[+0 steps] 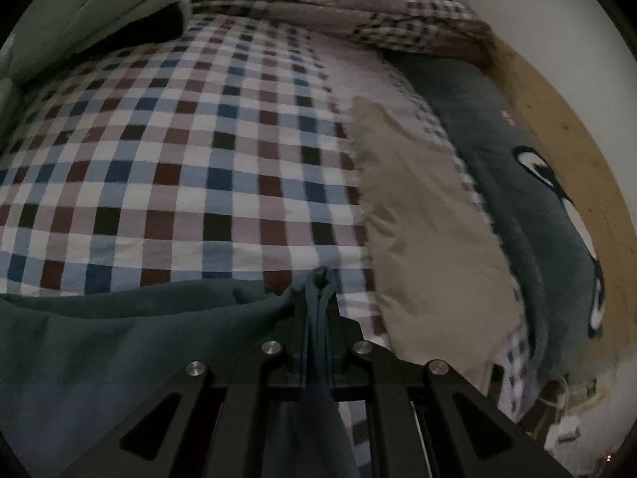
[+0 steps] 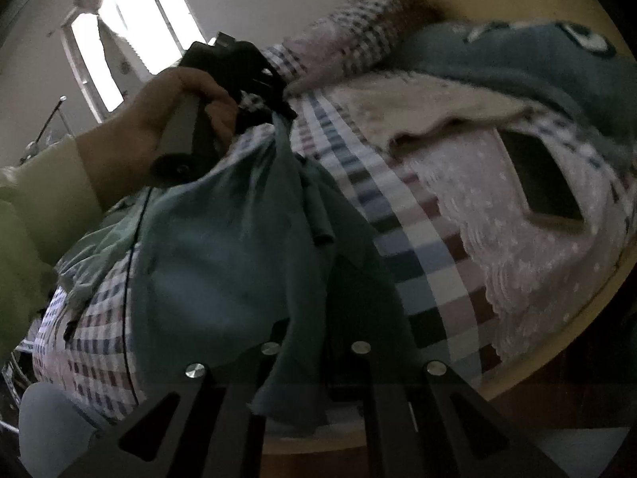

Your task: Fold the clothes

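While each hand-held gripper, left [image 1: 320, 279] and right [image 2: 314, 318], pinches the teal garment [image 2: 223, 247] shut, spreading it on the bed [image 1: 179, 151] ahead looks next.

No readable txt, labels or nos. anywhere in either view.

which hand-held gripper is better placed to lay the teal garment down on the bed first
Probably left. The left hand-held gripper pinches the teal garment low over bare checked bedding; the right hand-held gripper's tips are buried under fabric.
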Demonstrator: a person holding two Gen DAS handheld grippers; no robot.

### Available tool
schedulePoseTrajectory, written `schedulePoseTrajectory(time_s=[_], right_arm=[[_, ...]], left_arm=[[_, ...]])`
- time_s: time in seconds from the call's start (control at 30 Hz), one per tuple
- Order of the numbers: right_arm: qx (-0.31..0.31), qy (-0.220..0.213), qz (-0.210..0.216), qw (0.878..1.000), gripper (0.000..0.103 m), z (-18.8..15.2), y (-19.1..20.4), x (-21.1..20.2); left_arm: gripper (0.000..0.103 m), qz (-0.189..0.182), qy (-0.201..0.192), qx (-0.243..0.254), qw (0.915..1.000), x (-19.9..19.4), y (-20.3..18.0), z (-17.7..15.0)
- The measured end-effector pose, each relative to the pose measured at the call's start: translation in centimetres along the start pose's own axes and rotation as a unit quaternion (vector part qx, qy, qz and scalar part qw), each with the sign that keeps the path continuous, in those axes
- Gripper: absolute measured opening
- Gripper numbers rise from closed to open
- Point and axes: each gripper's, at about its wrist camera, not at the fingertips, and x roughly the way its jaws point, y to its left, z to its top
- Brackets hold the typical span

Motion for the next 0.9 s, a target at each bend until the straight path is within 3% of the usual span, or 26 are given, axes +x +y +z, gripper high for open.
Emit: schedulePoseTrajectory(time_s=[0.23, 0.33, 0.43, 0.5, 0.53, 0.67, 0.73, 0.8, 0.9], right_arm=[[0.038, 0.025, -0.001, 0.999, 0.011, 0.2, -2.4, 1.8], [0.05, 0.021, -0.01, 0.999, 0.014, 0.4, -3.2, 1.6], [0.062, 0.013, -0.023, 0.998, 0.017, 0.6, -4.0, 1.1], [0.07, 0.003, -0.057, 0.996, 0.019, 0.8, -4.8, 0.6], [0.075, -0.002, -0.075, 0.994, 0.019, 1.0, -5.2, 0.3], [0.116, -0.005, -0.112, 0.987, 0.019, 1.1, -7.8, -0.6], [0.131, -0.009, -0.117, 0.984, 0.019, 1.2, -8.5, -0.9], [0.128, -0.014, -0.116, 0.985, 0.019, 1.2, -8.4, -1.3], [0.111, -0.026, -0.107, 0.988, 0.02, 1.4, -7.5, -1.7]], left_arm=[[0.005, 0.009, -0.002, -0.025, 0.9997, 1.6, 0.8, 0.6], [0.008, -0.012, -0.001, -0.028, 0.9995, 1.6, 0.7, 1.4], [0.023, -0.047, -0.015, -0.033, 0.9983, 0.6, 0.7, 2.3], [0.052, -0.073, -0.031, -0.037, 0.9962, -0.5, 1.1, 2.9], [0.057, -0.084, -0.04, -0.036, 0.995, -1.2, 1.5, 3.3], [0.062, -0.093, -0.067, -0.014, 0.9933, -4.5, 3.7, 5.2], [0.065, -0.087, -0.077, 0.008, 0.9932, -6.5, 5.6, 5.7], [0.076, -0.078, -0.086, 0.032, 0.9927, -8.5, 7.8, 5.7], [0.077, -0.059, -0.097, 0.063, 0.9916, -11.1, 11.5, 4.6]])
